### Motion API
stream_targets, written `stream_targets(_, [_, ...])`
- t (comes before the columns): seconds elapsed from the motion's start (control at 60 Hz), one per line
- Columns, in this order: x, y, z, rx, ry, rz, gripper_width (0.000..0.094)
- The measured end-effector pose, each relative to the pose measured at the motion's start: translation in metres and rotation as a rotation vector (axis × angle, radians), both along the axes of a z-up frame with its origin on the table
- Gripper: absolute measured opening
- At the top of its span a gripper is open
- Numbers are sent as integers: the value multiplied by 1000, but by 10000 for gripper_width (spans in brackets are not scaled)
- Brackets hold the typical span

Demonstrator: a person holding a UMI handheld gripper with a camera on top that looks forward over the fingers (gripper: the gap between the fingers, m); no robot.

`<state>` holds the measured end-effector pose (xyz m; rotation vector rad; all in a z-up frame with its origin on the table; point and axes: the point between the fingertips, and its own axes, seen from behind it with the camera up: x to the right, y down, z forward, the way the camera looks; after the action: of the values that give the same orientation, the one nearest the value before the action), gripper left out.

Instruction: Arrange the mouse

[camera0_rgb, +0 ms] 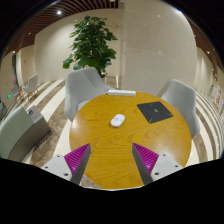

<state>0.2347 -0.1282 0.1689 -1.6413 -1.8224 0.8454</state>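
Note:
A small white mouse (118, 120) lies near the middle of a round wooden table (100, 145). A dark square mouse pad (153, 111) lies to its right, toward the far right side of the table. My gripper (112, 158) is held above the near part of the table, well short of the mouse. Its fingers (75, 160) with magenta pads are spread wide apart with nothing between them but bare wood.
Grey chairs stand around the table: one at the far left (84, 88), one at the right (181, 100), one at the near left (22, 130). A flat white object (121, 92) lies at the table's far edge. A large potted plant (91, 45) stands behind.

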Motion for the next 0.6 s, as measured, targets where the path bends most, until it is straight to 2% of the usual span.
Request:
stream_targets(0.25, [-33, -5, -33, -34, -9, -45, 867])
stream_targets(0.383, [-70, -18, -63, -67, -9, -30, 864])
stream_targets(0.6, [-136, -19, -100, -12, -2, -46, 866])
